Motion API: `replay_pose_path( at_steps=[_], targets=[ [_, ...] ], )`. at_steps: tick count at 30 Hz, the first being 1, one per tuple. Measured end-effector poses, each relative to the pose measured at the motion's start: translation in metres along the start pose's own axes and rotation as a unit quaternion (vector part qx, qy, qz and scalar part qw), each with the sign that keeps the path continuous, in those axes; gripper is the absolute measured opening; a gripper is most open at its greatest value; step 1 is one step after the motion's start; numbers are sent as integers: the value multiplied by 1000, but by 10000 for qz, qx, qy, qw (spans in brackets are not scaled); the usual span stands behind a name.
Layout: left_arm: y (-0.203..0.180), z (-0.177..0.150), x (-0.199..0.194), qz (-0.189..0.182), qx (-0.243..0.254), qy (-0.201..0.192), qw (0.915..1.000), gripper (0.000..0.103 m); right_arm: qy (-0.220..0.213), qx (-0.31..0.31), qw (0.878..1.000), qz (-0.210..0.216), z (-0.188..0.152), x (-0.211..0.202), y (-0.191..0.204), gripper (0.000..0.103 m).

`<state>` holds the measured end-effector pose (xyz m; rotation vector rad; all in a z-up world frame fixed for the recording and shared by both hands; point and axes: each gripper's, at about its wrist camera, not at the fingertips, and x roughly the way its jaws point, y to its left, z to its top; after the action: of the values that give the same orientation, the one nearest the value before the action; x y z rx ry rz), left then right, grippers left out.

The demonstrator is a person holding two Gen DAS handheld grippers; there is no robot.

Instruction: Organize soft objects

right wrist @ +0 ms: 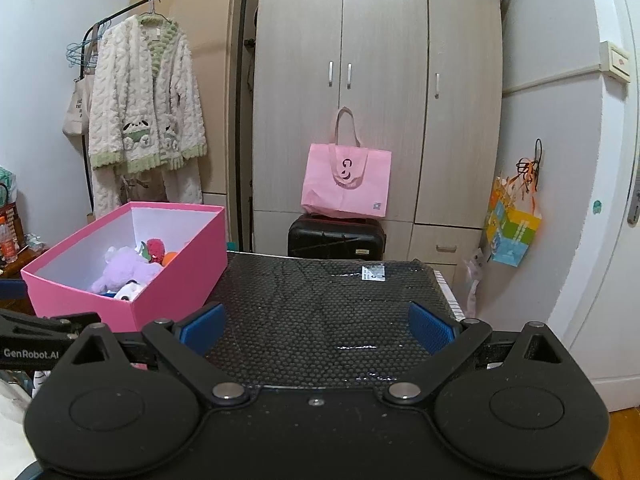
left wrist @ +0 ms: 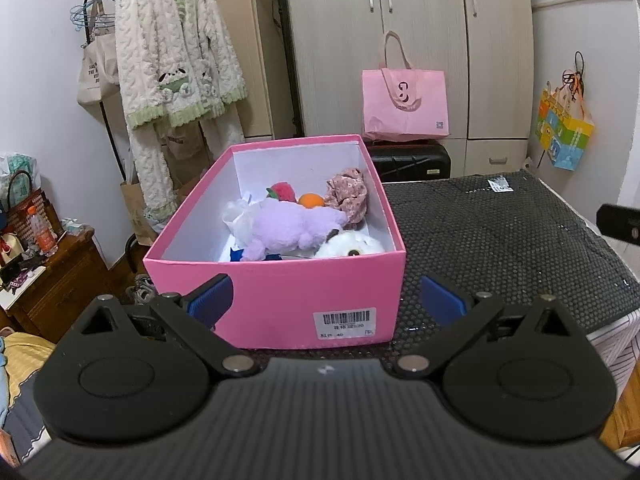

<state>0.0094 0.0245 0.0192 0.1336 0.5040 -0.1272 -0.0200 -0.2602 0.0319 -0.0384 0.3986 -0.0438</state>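
The pink box (left wrist: 276,292) is the landmark here, sitting on the left part of the black dimpled mat (left wrist: 500,232); inside it, from left to right, lie a white crumpled soft piece (left wrist: 240,218), a purple plush (left wrist: 292,230), a red plush (left wrist: 282,192) and an orange ball (left wrist: 311,200) behind it, a floral fabric bundle (left wrist: 348,196) against the right wall, and a white plush (left wrist: 348,246) at the near right corner; something blue under the purple plush is too hidden to name. The left gripper (left wrist: 326,300) hovers just in front of the box's near wall, jaws spread wide and holding nothing; to the right of the box the mat is bare except for a small white label (right wrist: 374,272); the right gripper (right wrist: 318,326) hangs over that bare stretch, jaws also wide and empty. Judging by this, the gathering looks essentially done: every soft thing in view is already in the box, and no lid or further item shows.
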Motion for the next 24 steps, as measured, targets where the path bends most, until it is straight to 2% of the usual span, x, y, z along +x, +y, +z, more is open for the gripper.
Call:
replay_pose_path(
  at_steps=[7, 17, 24],
  targets=[
    [-4, -3, -4, -9, -17, -71, 10000, 102, -43, 74, 10000, -39, -4, 0, -4, 100],
    [-5, -5, -10, 149, -32, -264, 9995, 102, -197, -68, 9993, -310, -7, -5, -3, 100],
    [-6, -8, -12, 212, -32, -400, 9990, 102, -126, -78, 9992, -378, -9, -1, -6, 100]
  ],
)
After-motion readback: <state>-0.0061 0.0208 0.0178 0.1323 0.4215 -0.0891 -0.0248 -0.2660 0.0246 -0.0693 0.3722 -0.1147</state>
